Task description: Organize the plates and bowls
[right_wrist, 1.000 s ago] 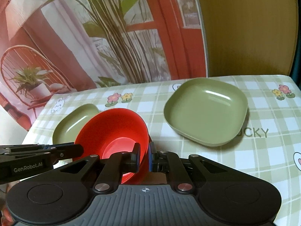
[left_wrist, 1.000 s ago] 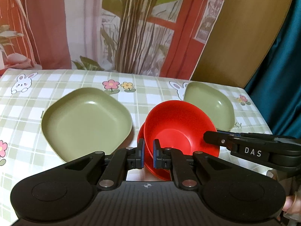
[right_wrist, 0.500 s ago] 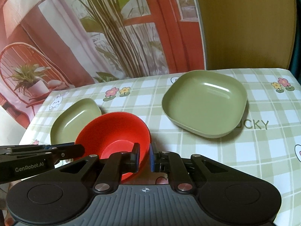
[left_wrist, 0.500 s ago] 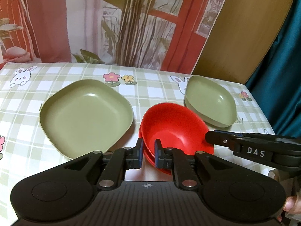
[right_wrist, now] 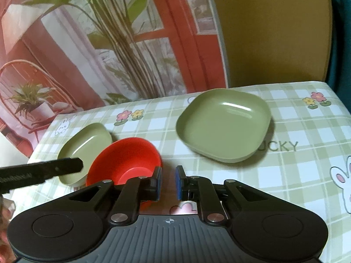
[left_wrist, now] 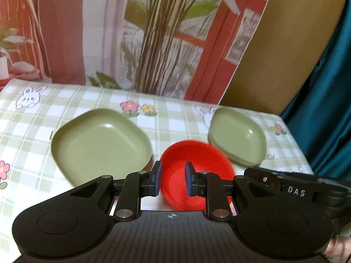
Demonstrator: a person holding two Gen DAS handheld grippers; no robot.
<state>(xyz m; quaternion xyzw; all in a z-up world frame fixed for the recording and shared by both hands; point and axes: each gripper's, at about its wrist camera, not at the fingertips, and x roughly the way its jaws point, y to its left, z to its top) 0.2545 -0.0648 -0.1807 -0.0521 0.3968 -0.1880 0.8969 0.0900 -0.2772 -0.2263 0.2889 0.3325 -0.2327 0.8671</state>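
Sitting on checked tablecloth w/ bunnies + flowers: red bowl, near-centre, between two green plates. L plate just left of bowl in left wrist view, R plate far-right of it, its near edge looks overlapped by bowl rim but blur makes contact hard to call. Can't tell if one red bowl or a stack; right view shows a lighter red disc inside at bottom.

Left gripper fingers apart, blue pads either side of bowl's near rim, gap visible both sides, nothing clamped. Bowl seen through the gap. Left view motion-blurred.

Right gripper also spread, nothing between pads, only tablecloth shows in gap. Its left finger sits in front of bowl's right edge; touching or not, can't tell. R plate far-right of this gripper, well apart. L plate far-left, partly behind bowl and behind other gripper's black finger crossing in from left edge.

Backdrop: printed plant + red window frame; brown panel right, teal curtain far right
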